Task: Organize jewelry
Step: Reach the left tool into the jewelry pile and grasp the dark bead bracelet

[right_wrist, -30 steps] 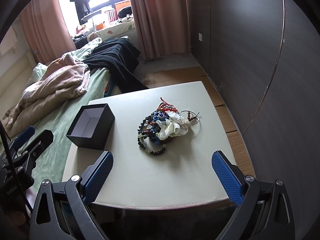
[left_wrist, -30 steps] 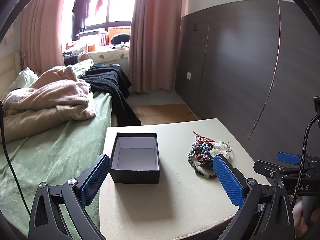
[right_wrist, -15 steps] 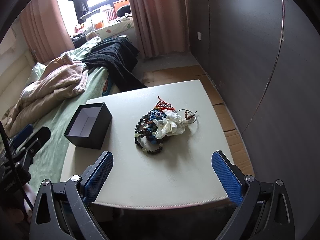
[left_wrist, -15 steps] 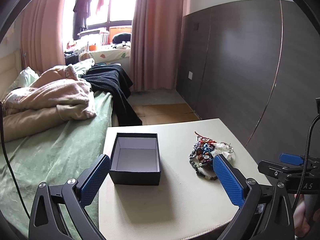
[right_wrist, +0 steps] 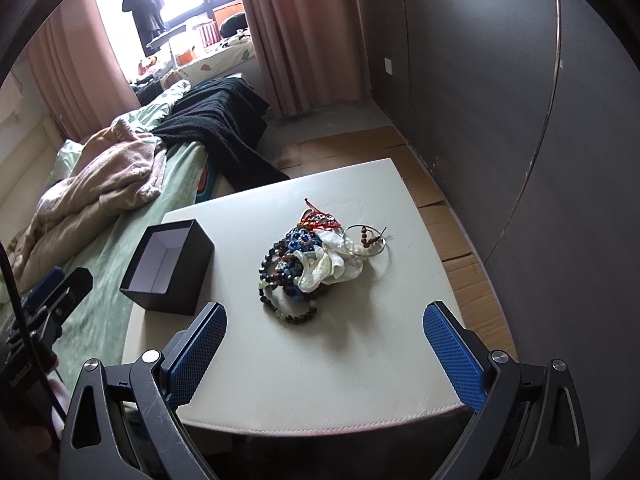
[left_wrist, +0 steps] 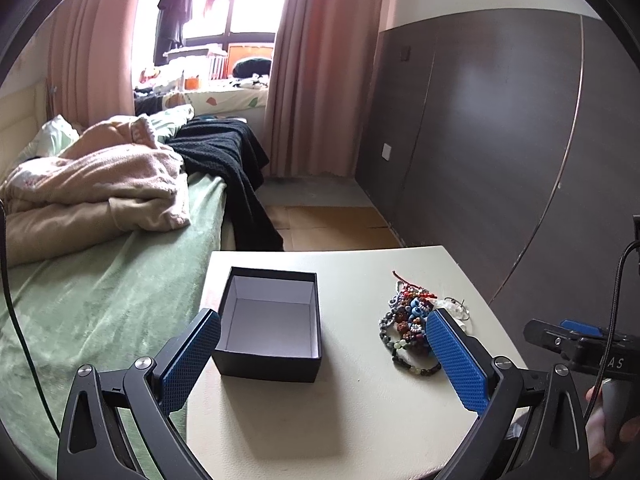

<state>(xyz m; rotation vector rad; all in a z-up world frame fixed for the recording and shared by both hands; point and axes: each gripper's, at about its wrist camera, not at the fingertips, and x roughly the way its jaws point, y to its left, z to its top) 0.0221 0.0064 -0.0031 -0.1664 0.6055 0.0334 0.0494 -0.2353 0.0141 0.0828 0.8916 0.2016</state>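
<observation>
Compared with a second ago you've barely shifted. In your right wrist view the jewelry pile sits a touch higher and more toward centre frame than it did, and the box has slid a bit right with it. In the left wrist view the table looks much the same, with the other gripper's tip a little lower at the right edge.

Nearest to you, your right gripper [right_wrist: 322, 354] hangs over the near edge of the table [right_wrist: 320, 376], blue pads spread wide with nothing between them. Your left gripper [left_wrist: 322, 360] is splayed just as wide and is also empty; its right pad overlaps the pile's near side in the picture, but I can't tell if it touches.

Next out, mid frame in the right view, is the jewelry pile [right_wrist: 316, 260]: a tangle of bead bracelets, a white piece and a wire hoop. It's longer than wide, running from the dark bead loop at the lower left up to the red cord ends pointing at the upper right, toward the table's far edge.

Left of it, well apart, sits the open black box [right_wrist: 168, 266], upright, pale inside, nothing in it. Its long axis runs from near left to far right in that view.

Beyond the table, upper left, are the bed [right_wrist: 104, 248] with a pink blanket [right_wrist: 100, 176] and the window curtains [right_wrist: 304, 36].
</observation>
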